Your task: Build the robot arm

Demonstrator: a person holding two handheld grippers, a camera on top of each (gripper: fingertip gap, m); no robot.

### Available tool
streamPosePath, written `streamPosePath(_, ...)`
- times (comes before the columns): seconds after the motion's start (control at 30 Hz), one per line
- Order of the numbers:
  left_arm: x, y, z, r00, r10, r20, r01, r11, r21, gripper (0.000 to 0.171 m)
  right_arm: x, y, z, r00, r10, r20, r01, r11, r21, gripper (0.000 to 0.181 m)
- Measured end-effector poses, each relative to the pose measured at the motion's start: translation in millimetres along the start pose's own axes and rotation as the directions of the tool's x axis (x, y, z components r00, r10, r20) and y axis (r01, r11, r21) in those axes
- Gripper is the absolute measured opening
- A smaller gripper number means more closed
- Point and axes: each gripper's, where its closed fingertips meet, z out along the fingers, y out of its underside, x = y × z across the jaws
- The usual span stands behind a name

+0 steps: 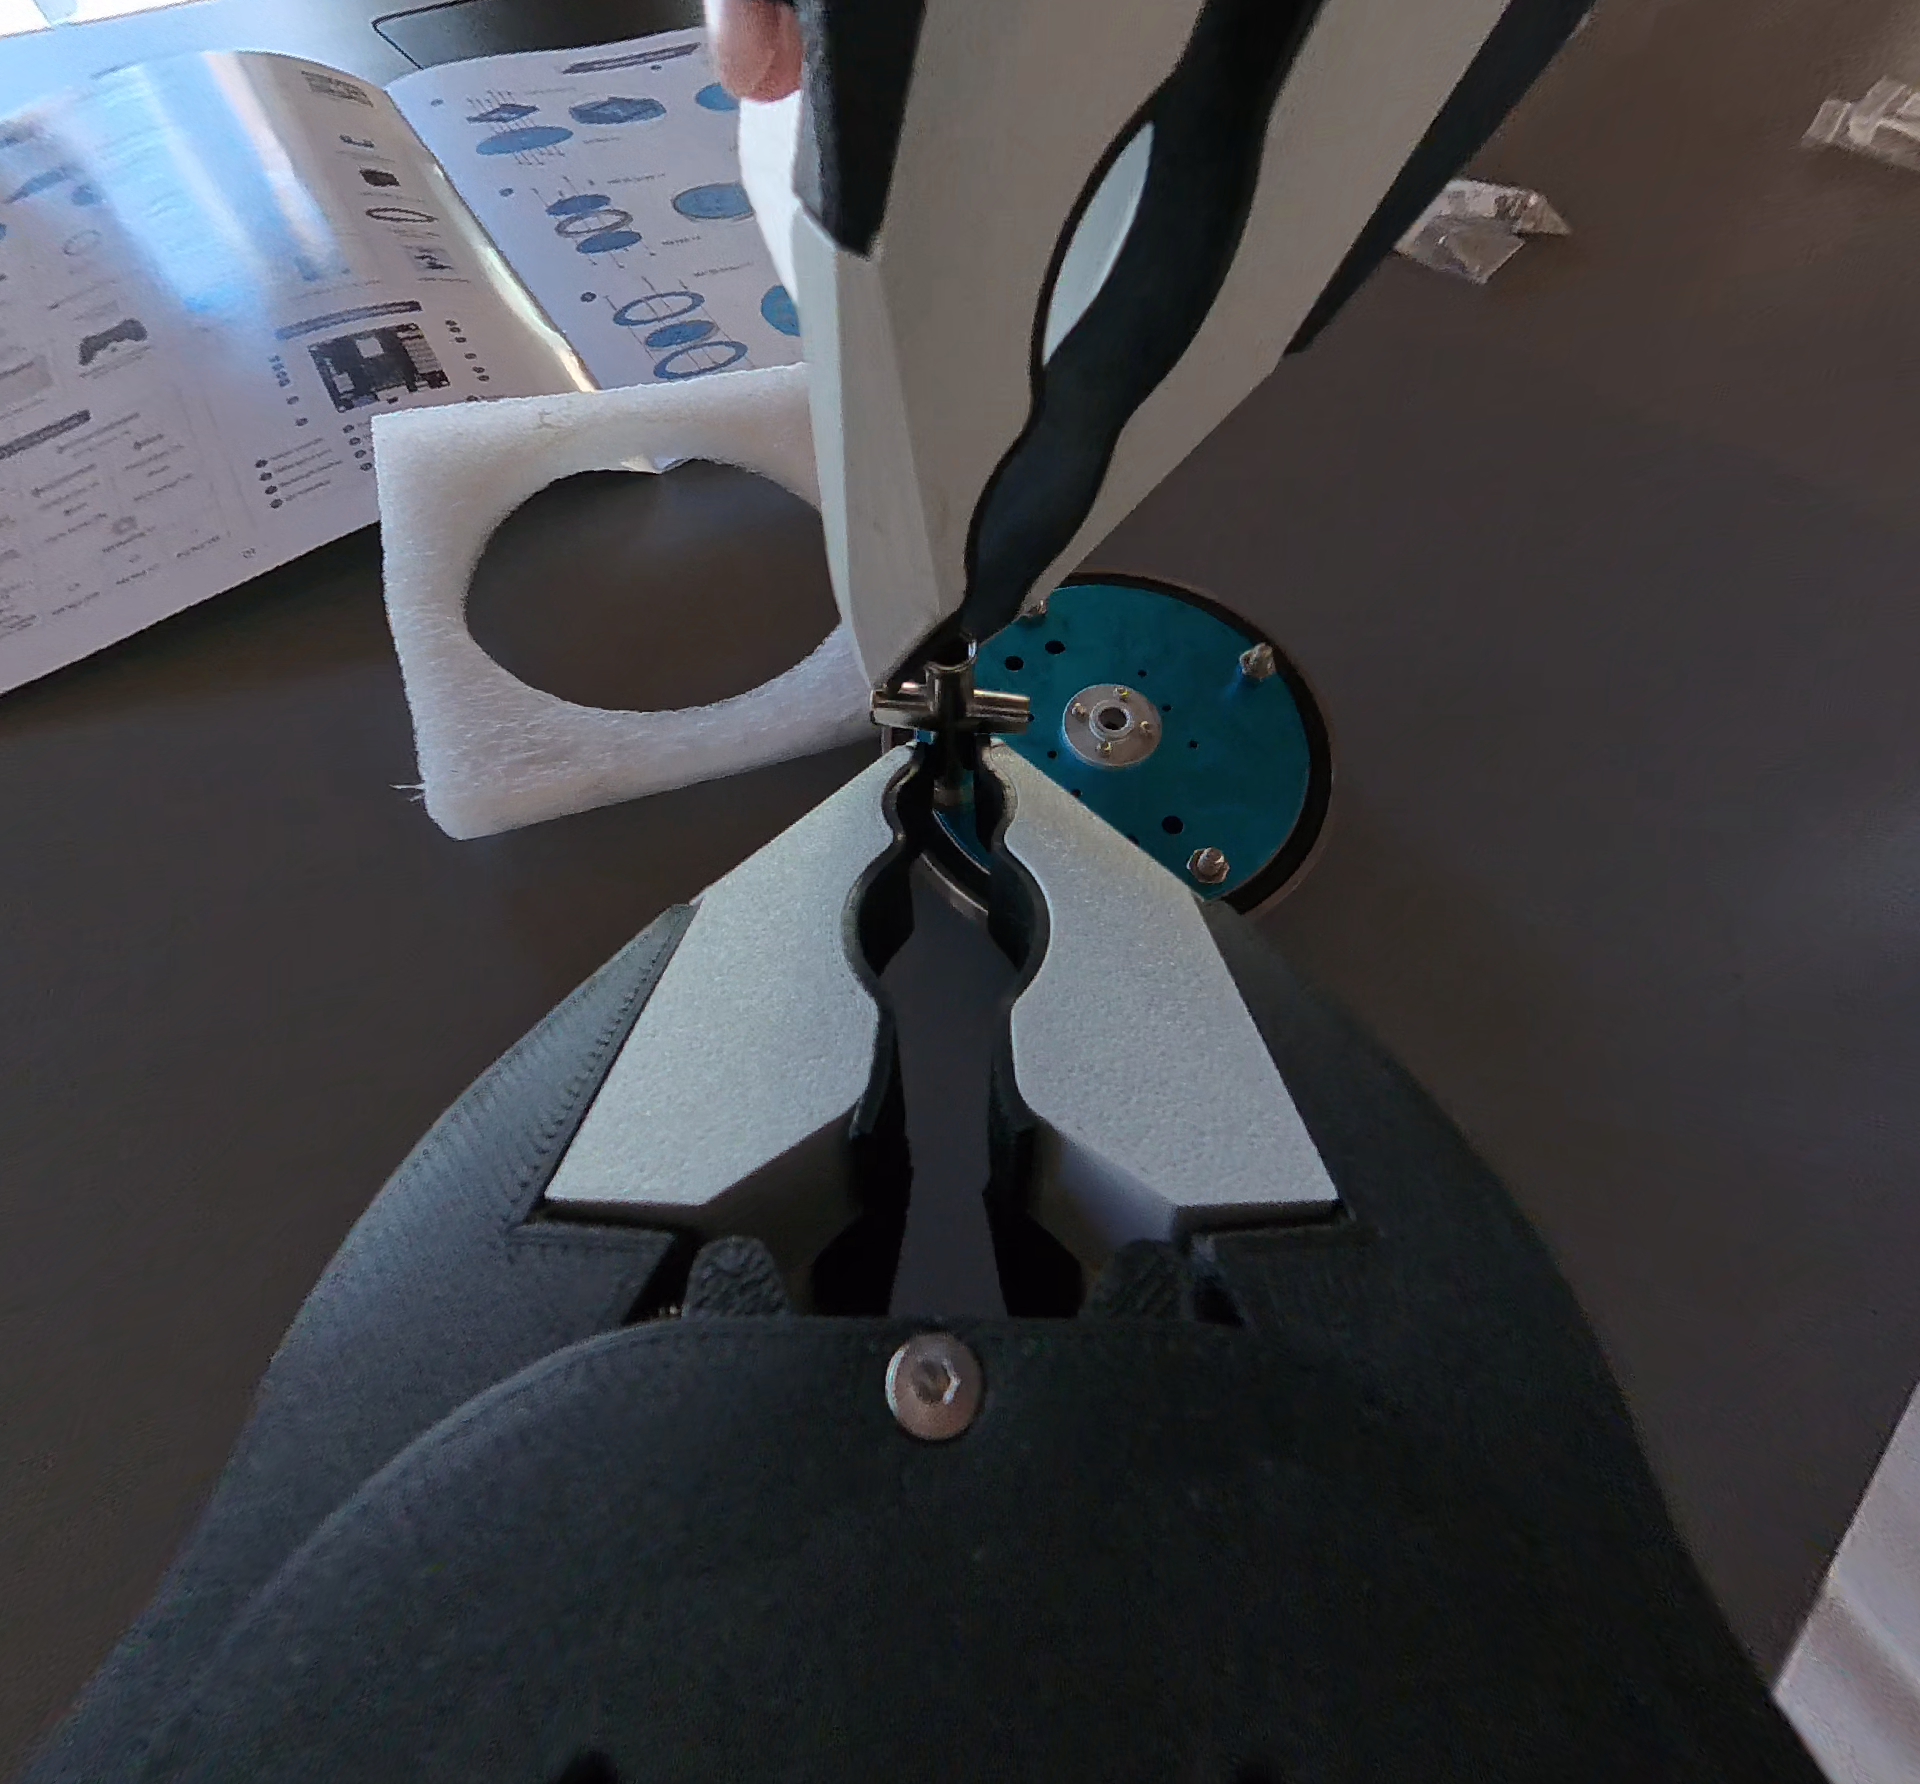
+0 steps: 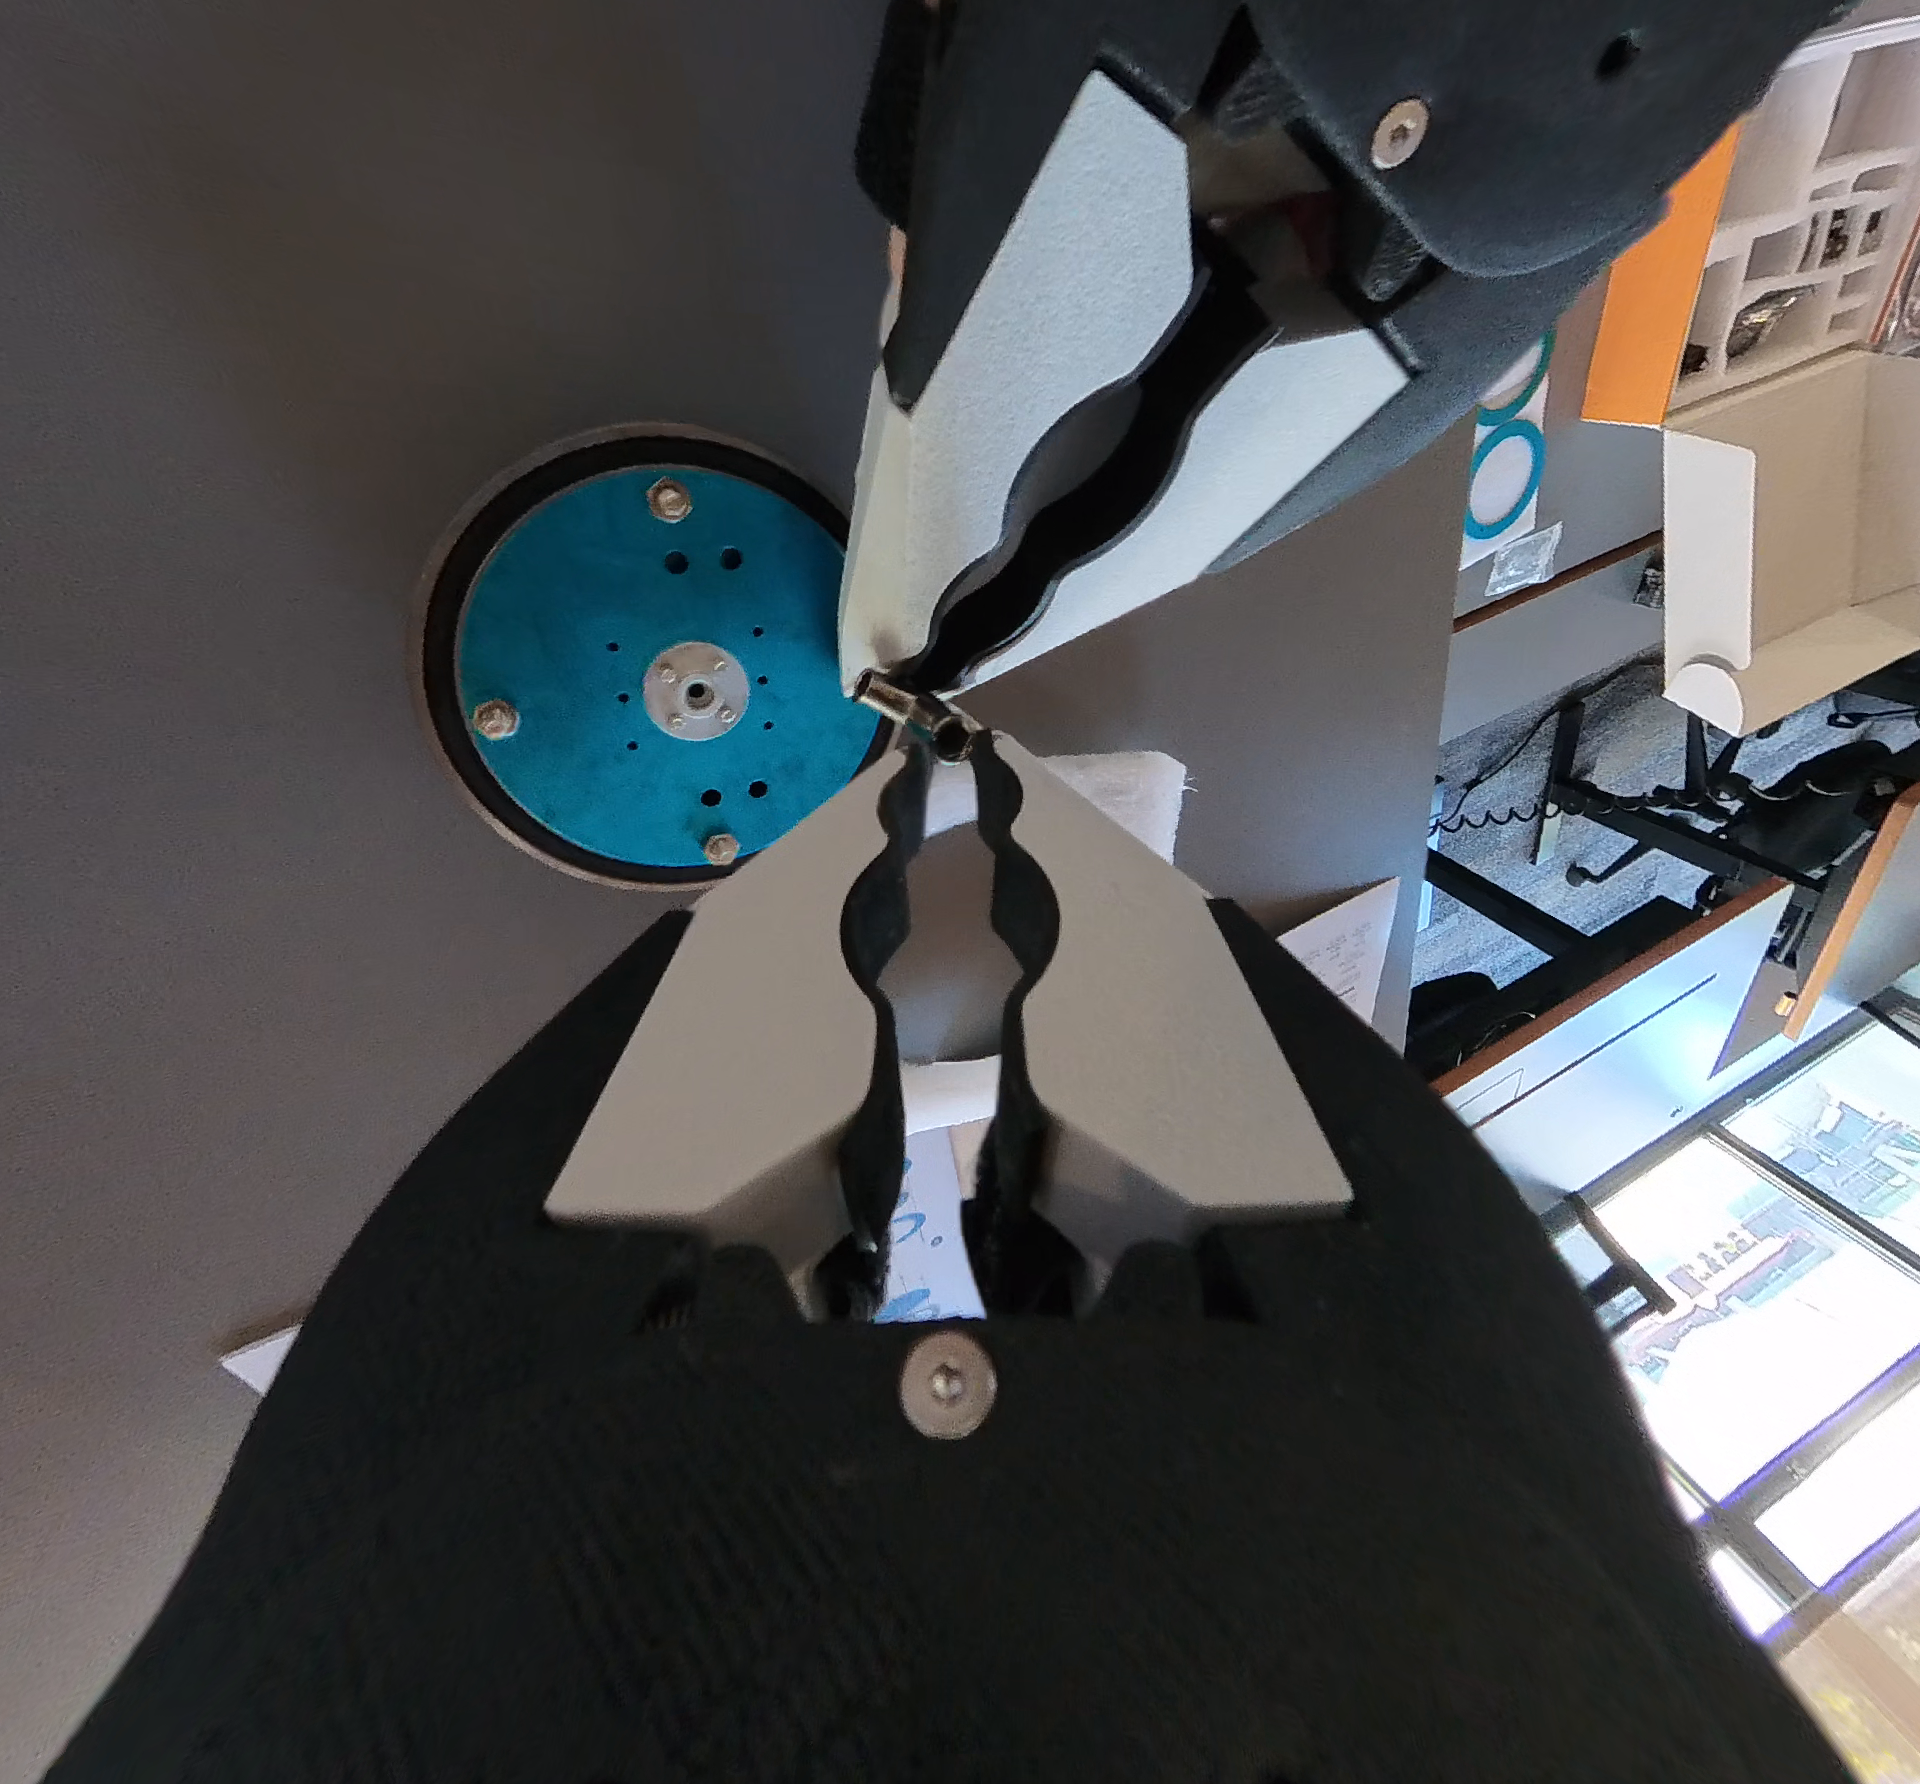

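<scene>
- Left wrist view: the left gripper entered from the bottom centre of the frame. Its jaws were closed to a narrow gap on the lower arm of a small silver metal cross-shaped tool.
- The right gripper came down from the top of the frame. Its jaws were pinched together on the upper arm of the same tool, which was held at frame centre above the dark grey table.
- Just right of the tool lay a round blue disc with a black rim. It carried a silver hub at its centre and three hex studs near its edge.
- A white foam square with a round cut-out lay left of centre, and an open printed booklet lay at the upper left.
- Clear plastic bags lay at the upper right.
- Right wrist view: the right gripper held one socket end of the tool between its tips. The left gripper clamped another arm from above, and the disc lay to the left.
</scene>
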Motion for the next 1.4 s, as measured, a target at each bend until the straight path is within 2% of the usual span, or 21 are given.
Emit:
streamPosePath(0.1, -1.0, 0.8, 0.3, 1.0, 0.015, 0.007, -0.015, 1.0, -0.006, 0.007, -4.1, 2.9, 1.5, 0.999, 0.006, 0.049, -0.006, 1.0, -0.01, 0.019)
streamPosePath(0.4, 1.0, 0.0, -0.6, 0.999, 0.033, 0.007, -0.033, 0.999, 0.001, 0.007, -6.1, -3.0, 0.3, 0.989, 0.074, 0.131, -0.083, 0.995, 0.061, 0.023)
streamPosePath(0.57, 1.6, 0.0, -0.5, 0.999, 0.048, 0.016, -0.048, 0.999, 0.001, 0.007, -6.0, -5.0, -0.2, 0.981, 0.121, 0.151, -0.137, 0.986, 0.1, 0.024)
streamPosePath(0.67, 2.5, 0.1, -0.2, 0.998, 0.055, 0.014, -0.055, 0.998, 0.0, 0.007, -5.6, -8.0, 0.8, 0.988, 0.089, 0.126, -0.105, 0.987, 0.124, 0.026)
streamPosePath(0.8, 2.2, 0.2, -0.3, 0.998, 0.054, 0.017, -0.054, 0.999, -0.001, 0.007, -9.0, -8.8, 4.9, 0.987, 0.079, 0.143, -0.096, 0.989, 0.113, 0.025)
streamPosePath(1.03, 1.3, 0.7, 0.3, 0.998, 0.051, 0.022, -0.051, 0.999, -0.005, 0.007, -10.3, -8.1, 5.4, 0.965, 0.16, 0.207, -0.178, 0.981, 0.073, 0.021)
streamPosePath(1.4, 2.3, 0.8, 2.2, 0.997, 0.061, 0.038, -0.06, 0.998, -0.011, 0.007, -12.3, -7.2, 5.4, 0.954, 0.24, 0.182, -0.249, 0.968, 0.028, 0.019)
